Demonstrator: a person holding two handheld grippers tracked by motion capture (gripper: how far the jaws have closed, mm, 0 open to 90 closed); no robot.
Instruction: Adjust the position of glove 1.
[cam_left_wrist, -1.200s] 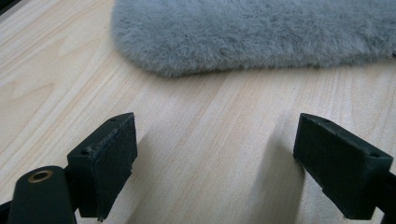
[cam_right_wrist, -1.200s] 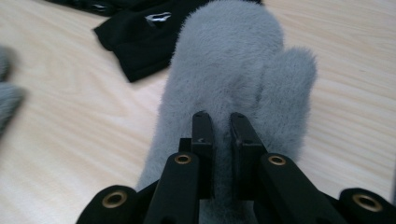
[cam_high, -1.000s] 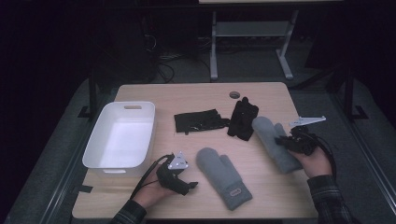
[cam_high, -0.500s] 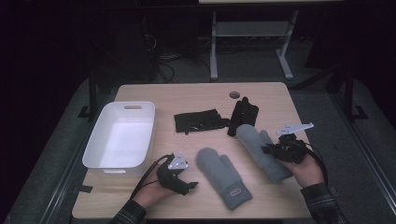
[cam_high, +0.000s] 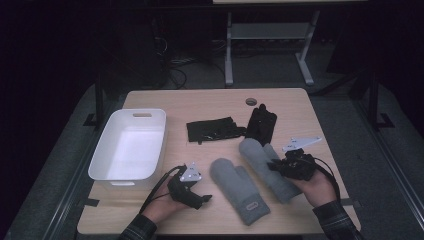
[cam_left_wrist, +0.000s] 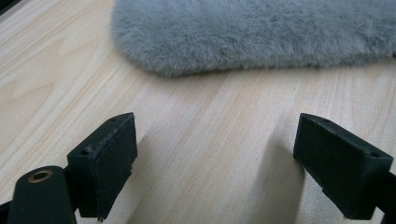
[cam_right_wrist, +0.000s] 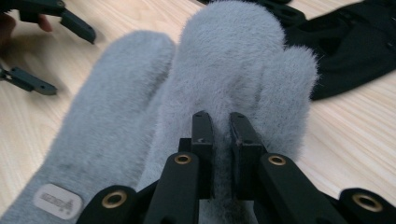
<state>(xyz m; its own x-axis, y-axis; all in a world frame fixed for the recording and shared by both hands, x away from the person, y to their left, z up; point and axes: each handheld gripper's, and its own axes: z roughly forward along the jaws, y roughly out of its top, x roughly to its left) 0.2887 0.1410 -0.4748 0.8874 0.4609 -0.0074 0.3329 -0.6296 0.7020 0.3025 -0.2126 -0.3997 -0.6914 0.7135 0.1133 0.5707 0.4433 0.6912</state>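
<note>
Two grey fluffy mittens lie side by side on the wooden table (cam_high: 200, 102). My right gripper (cam_high: 274, 166) is shut on the right mitten (cam_high: 260, 157), its jaws pinching the fleece near the cuff (cam_right_wrist: 221, 126). The mitten's tip (cam_right_wrist: 233, 60) points away from me toward a black glove (cam_right_wrist: 355, 46). The left mitten (cam_high: 237, 187) has a small label on its cuff (cam_right_wrist: 58, 200). My left gripper (cam_high: 201, 199) rests on the table just left of that mitten, open, with bare wood between its jaws (cam_left_wrist: 215, 154) and the mitten's edge (cam_left_wrist: 261, 32) ahead.
A white tray (cam_high: 145, 112) stands at the left of the table. Two black gloves lie behind the mittens, one flat (cam_high: 212, 130) and one bunched (cam_high: 261, 125). A small round dark spot (cam_high: 251, 101) sits near the far edge. A metal stand is on the floor beyond.
My right gripper has dragged the right mitten leftward and toward the front edge, off the black glove and up beside the left mitten. The left gripper has stayed put.
</note>
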